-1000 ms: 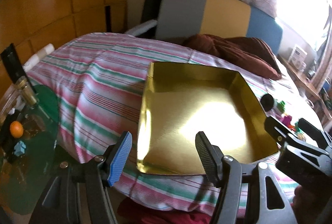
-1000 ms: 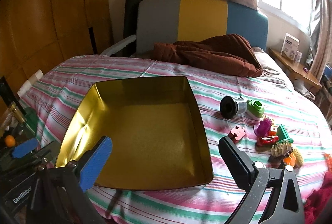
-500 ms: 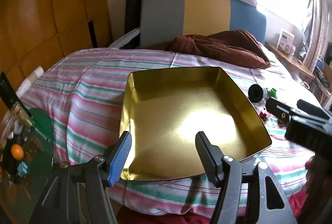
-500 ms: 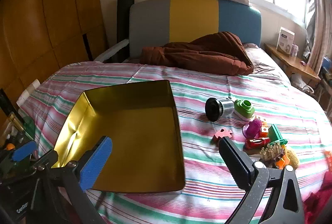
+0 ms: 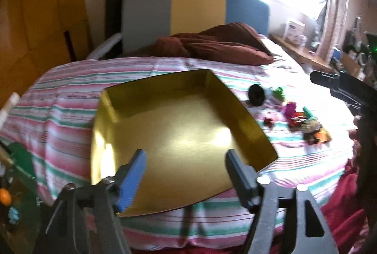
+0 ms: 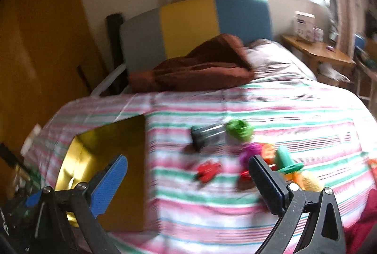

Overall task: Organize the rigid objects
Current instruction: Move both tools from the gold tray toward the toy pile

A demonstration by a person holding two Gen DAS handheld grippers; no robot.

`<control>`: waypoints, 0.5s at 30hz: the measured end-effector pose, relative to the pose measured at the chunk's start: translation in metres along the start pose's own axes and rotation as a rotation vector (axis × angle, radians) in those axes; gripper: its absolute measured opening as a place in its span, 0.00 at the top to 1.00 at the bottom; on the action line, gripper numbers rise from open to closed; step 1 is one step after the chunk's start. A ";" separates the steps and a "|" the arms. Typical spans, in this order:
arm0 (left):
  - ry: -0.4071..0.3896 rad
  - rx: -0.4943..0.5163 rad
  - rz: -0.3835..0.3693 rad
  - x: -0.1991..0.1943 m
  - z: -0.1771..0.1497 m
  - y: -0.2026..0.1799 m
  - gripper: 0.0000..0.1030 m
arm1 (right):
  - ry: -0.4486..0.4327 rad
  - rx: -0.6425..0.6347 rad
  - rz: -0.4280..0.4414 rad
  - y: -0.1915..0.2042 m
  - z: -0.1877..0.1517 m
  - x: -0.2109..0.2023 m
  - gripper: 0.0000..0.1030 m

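A shiny gold tray (image 5: 132, 103) lies empty on the striped bed; it also shows at the left of the right wrist view (image 6: 80, 143). Right of it lie small toys: a black cylinder (image 6: 207, 135), a green piece (image 6: 239, 129), a red piece (image 6: 207, 170), a purple piece (image 6: 251, 151) and a teal and orange cluster (image 6: 289, 164). The toys also show in the left wrist view (image 5: 294, 112). My left gripper (image 5: 185, 163) is open and empty over the tray's near edge. My right gripper (image 6: 188, 171) is open and empty, above the red piece.
A brown blanket (image 6: 200, 70) lies at the bed's head by a grey, yellow and blue headboard (image 6: 193, 25). A wooden side table (image 6: 318, 53) stands at the right. Wooden panelling (image 5: 35, 18) runs along the left. A cluttered green-topped table (image 5: 16, 174) sits at lower left.
Both grippers have swung to the right. The tray has slid left in both views and the toys have come closer to the right gripper. Both grippers stay open.
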State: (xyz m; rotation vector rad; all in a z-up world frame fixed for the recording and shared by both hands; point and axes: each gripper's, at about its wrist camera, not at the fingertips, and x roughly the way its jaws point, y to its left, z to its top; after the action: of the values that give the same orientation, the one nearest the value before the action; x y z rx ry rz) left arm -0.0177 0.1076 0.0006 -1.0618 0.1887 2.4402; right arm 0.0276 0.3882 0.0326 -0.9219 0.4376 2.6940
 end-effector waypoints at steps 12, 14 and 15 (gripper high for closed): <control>0.171 0.144 -0.157 0.049 0.042 -0.057 0.25 | 0.009 0.334 -0.163 -0.174 -0.003 0.028 0.00; 0.178 0.195 -0.198 0.057 0.056 -0.072 0.26 | 0.018 0.411 -0.139 -0.186 -0.005 0.028 0.00; 0.173 0.225 -0.212 0.062 0.062 -0.081 0.26 | 0.000 0.430 -0.118 -0.189 -0.004 0.026 0.00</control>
State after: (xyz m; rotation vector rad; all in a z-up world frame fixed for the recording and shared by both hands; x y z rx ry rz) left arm -0.0575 0.2202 0.0036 -1.1294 0.3769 2.0842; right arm 0.0739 0.5644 -0.0242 -0.7913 0.8878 2.3553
